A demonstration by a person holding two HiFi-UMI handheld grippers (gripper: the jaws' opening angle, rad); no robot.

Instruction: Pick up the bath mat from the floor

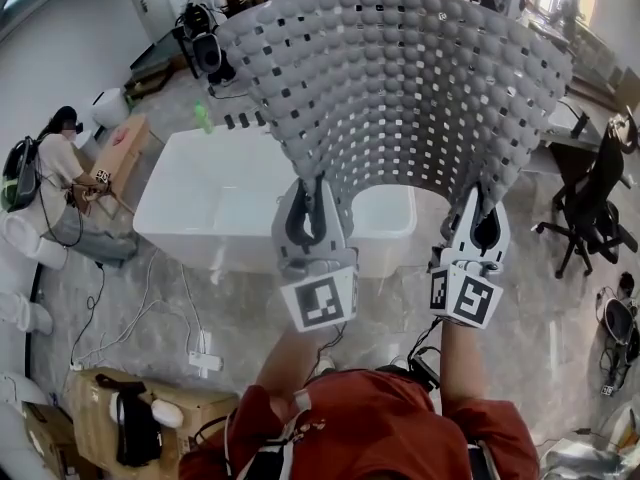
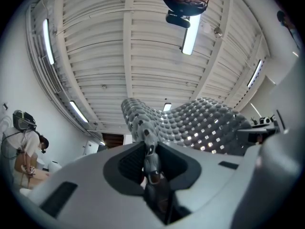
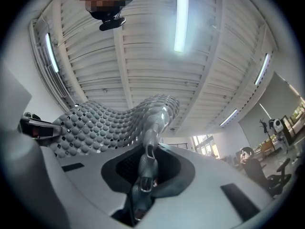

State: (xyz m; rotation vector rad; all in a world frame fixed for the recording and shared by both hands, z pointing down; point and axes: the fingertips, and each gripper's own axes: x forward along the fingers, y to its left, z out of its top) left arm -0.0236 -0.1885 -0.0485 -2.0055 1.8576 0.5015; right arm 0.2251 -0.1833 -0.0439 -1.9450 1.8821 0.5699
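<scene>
The grey bath mat (image 1: 400, 78), studded with round bumps and square holes, hangs spread in the air above the white bathtub (image 1: 210, 193). My left gripper (image 1: 308, 200) is shut on the mat's near left corner, and my right gripper (image 1: 482, 213) is shut on its near right corner. Both point upward. In the left gripper view the mat (image 2: 190, 125) rises from between the jaws of the left gripper (image 2: 148, 147) toward the ceiling. The right gripper view shows the mat (image 3: 109, 123) pinched in the right gripper (image 3: 147, 159) and curving away to the left.
A black office chair (image 1: 592, 208) stands at the right. Cardboard boxes (image 1: 110, 408) and white cables (image 1: 150, 313) lie on the floor at lower left. A person sits at the far left (image 1: 50, 178). More equipment and people fill the room's far side.
</scene>
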